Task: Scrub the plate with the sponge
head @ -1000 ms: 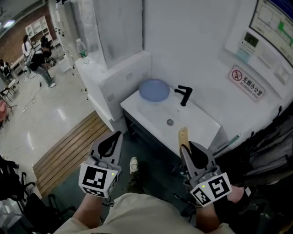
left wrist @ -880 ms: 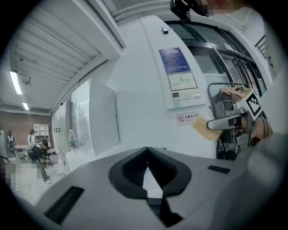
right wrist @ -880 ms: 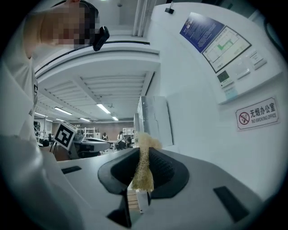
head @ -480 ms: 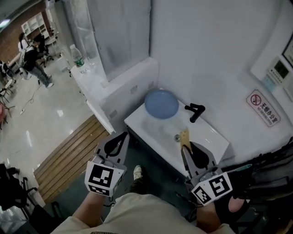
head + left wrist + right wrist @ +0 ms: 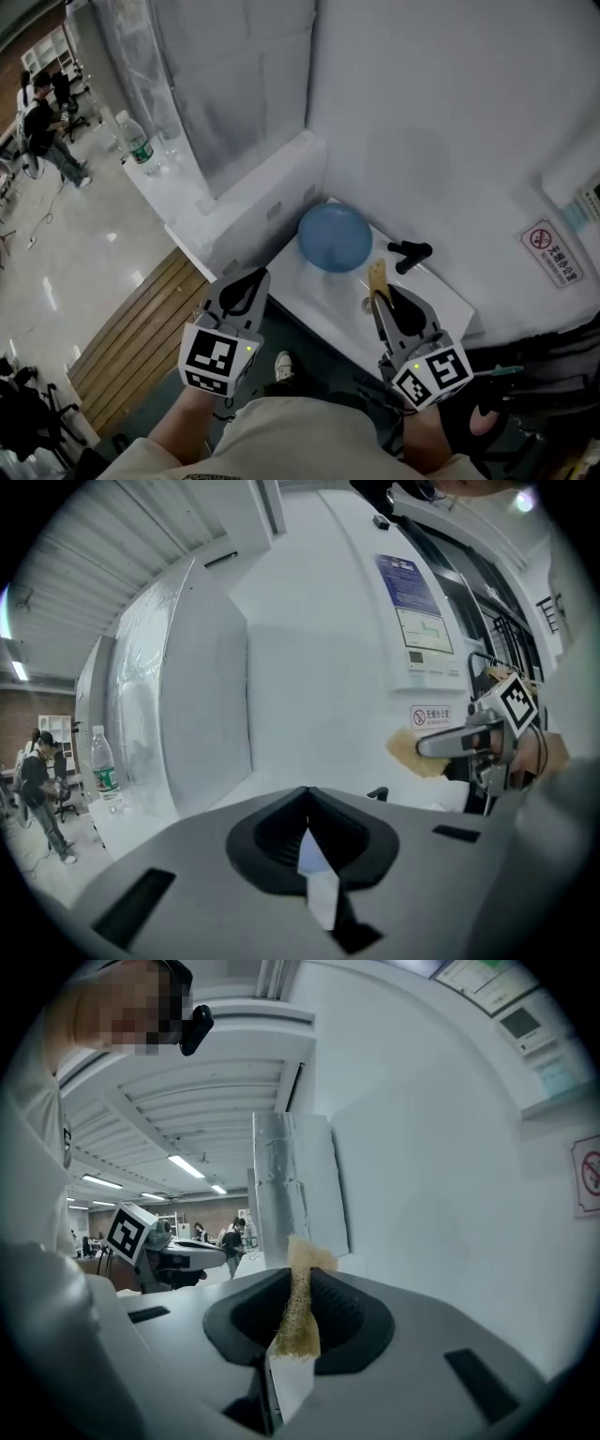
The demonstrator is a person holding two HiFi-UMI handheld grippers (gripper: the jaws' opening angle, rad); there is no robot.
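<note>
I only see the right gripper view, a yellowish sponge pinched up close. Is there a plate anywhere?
Observer: Yes. In the head view a blue plate lies on the white sink ahead.
Operator: Is the other hand-held gripper holding something?
Observer: No. The left hand-held gripper is shut, nothing between its jaws.
Operator: Where would water come from?
Observer: A black tap stands just right of the plate.

I get bright, even indoor light. Ceiling strip lights (image 5: 190,1164) glow at ten o'clock in the right gripper view, and the glossy floor (image 5: 75,244) glares at nine o'clock in the head view. Both gripper views bend and blacken at their edges.
</note>
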